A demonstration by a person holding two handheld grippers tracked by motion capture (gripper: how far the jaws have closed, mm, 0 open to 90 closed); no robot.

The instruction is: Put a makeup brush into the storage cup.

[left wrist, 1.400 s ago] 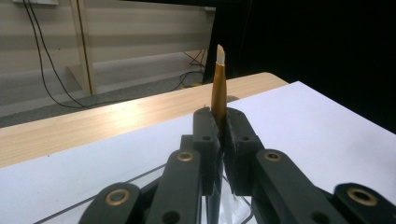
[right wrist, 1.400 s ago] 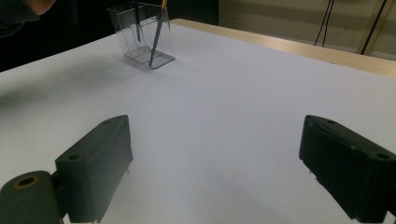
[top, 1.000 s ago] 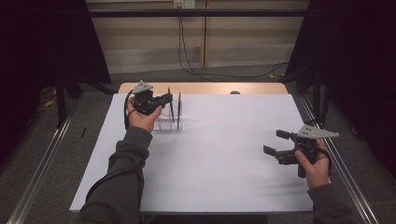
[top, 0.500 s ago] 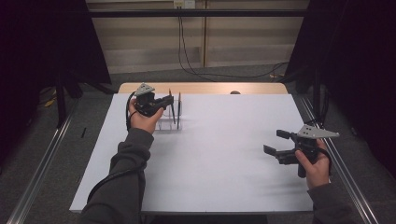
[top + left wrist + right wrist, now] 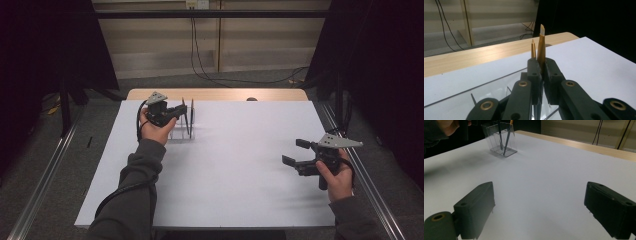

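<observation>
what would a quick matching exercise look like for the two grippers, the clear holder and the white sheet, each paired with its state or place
Things:
1. left gripper
2. right gripper
3. clear holder
4. white sheet

States or places:
A. covers the table top
B. jaws wide apart, nothing between them
C. stands at the sheet's far left, with pens in it
D. jaws closed on a gold pen

Pairs: 1-D, 2-B, 3-C, 4-A

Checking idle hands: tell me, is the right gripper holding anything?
No: the right gripper has its jaws wide apart above the bare white table sheet.
</observation>
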